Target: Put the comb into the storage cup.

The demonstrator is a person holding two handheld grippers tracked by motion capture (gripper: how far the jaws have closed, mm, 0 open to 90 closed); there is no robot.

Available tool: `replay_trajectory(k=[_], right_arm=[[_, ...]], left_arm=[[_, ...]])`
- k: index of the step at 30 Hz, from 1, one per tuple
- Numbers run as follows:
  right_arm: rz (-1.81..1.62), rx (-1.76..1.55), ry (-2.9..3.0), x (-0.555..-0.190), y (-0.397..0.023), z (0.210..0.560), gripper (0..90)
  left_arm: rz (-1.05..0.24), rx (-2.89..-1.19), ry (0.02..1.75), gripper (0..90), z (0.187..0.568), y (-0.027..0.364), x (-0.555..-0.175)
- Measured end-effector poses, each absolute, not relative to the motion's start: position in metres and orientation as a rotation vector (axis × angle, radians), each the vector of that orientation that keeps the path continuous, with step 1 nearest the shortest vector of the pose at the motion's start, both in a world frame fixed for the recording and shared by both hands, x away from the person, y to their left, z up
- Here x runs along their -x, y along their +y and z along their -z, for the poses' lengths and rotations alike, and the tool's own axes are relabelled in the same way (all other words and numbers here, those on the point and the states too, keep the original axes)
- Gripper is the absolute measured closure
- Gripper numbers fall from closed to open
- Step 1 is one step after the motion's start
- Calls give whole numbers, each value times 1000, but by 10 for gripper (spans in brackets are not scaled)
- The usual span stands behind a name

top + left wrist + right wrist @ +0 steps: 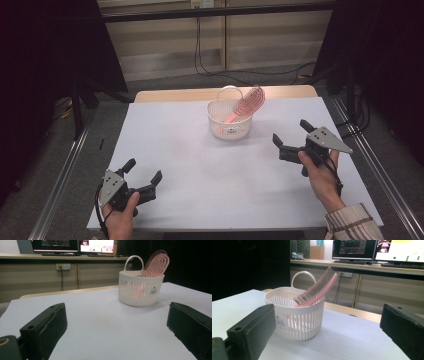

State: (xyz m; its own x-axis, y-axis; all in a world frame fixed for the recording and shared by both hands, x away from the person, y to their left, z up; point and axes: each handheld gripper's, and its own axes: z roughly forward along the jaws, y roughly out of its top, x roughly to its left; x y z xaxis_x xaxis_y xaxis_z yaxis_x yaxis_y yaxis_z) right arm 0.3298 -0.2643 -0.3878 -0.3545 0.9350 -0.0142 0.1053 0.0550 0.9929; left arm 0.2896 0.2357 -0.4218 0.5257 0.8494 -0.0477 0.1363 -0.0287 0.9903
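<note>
A small white slatted basket with a loop handle stands on the far middle of the white table. A pink hairbrush leans in it, handle down, its head sticking out over the rim. My left gripper is held low at the near left of the table, open, nothing between its jaws. My right gripper is at the right, open and empty, pointing toward the basket from a short distance.
The white sheet covers the table between the grippers and the basket. Metal rails run along both sides. Behind the table stands a low wall with cables; monitors sit on a shelf beyond.
</note>
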Motion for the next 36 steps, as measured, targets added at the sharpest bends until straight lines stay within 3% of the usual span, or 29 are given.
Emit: replay_trajectory(k=[36], right_arm=[[-1311, -1107, 1486, -271, -301, 412, 0]], left_arm=[[-733, -1519, 871, 30, 420, 234, -287]])
